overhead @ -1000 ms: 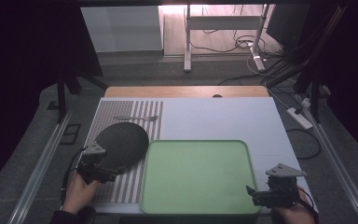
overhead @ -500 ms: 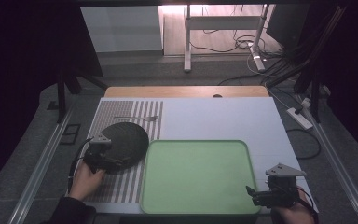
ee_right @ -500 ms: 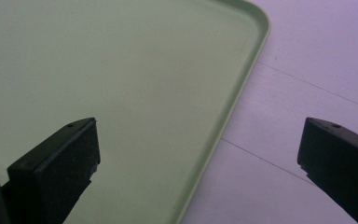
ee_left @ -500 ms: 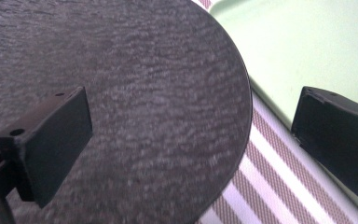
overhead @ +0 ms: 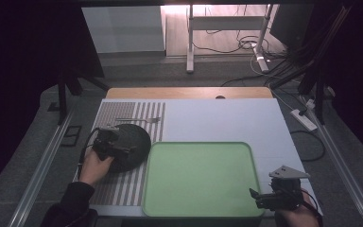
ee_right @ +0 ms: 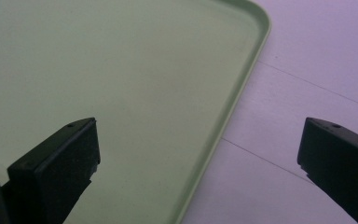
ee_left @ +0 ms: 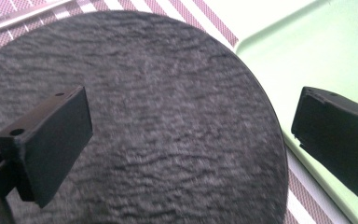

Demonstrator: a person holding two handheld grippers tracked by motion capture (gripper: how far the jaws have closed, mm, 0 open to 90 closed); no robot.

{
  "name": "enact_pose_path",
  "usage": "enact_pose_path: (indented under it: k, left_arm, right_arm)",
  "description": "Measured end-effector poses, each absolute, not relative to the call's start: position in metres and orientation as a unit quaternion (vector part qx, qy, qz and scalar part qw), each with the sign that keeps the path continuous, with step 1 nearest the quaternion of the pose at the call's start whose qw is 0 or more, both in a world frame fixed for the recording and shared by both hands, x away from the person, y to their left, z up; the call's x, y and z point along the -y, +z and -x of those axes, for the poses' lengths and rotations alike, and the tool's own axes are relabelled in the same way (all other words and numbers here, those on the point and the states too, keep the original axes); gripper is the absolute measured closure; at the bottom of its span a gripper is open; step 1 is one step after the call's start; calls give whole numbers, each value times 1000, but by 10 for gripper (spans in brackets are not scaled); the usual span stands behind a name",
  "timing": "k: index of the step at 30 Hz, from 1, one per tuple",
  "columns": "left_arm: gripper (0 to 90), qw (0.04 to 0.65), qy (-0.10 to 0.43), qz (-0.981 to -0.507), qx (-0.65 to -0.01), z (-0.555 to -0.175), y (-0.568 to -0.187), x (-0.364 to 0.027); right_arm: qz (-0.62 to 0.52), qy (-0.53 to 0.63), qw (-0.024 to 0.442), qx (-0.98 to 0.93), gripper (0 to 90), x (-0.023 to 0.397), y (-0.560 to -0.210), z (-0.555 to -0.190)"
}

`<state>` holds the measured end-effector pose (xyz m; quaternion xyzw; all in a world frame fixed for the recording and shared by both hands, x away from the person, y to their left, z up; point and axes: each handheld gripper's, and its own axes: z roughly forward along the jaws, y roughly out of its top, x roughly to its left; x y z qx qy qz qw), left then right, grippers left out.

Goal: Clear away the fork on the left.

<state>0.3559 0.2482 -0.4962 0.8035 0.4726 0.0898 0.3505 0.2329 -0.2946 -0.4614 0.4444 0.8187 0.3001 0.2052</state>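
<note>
The left gripper point(overhead: 123, 147) hangs over the near left part of a dark round plate point(overhead: 131, 142), its jaws spread wide. In the left gripper view its two black jaws stand well apart above the plate's point(ee_left: 168, 121) rough, dark grey surface, one over the plate and the other out past the plate's rim, over the edge of the green tray point(ee_left: 326, 56); neither jaw can be seen touching anything. The person's left hand point(overhead: 94, 165) holds this gripper from the near left side.

The plate lies on a striped mat point(overhead: 118, 187) at the left of the white table point(overhead: 227, 118), its right edge just beside the tray's point(overhead: 198, 208) left rim. A thin metal utensil point(overhead: 137, 120) lies on the mat just beyond the plate.

The right gripper point(overhead: 255, 196) sits at the near right corner of the tray, its jaws also wide open and holding nothing. In the right gripper view one jaw is above the tray's point(ee_right: 121, 70) bare floor and the other above the table point(ee_right: 307, 60), with the tray's rim running between them.
</note>
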Motion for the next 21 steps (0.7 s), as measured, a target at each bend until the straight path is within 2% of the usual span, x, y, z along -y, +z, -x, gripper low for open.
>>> enact_pose_path:
  k: [21]
  left_arm:
    - [8,315,114,-806,-488,-412,-502,-250]
  right_arm:
    - [-442,298,202,-821,0,294,-462,-233]
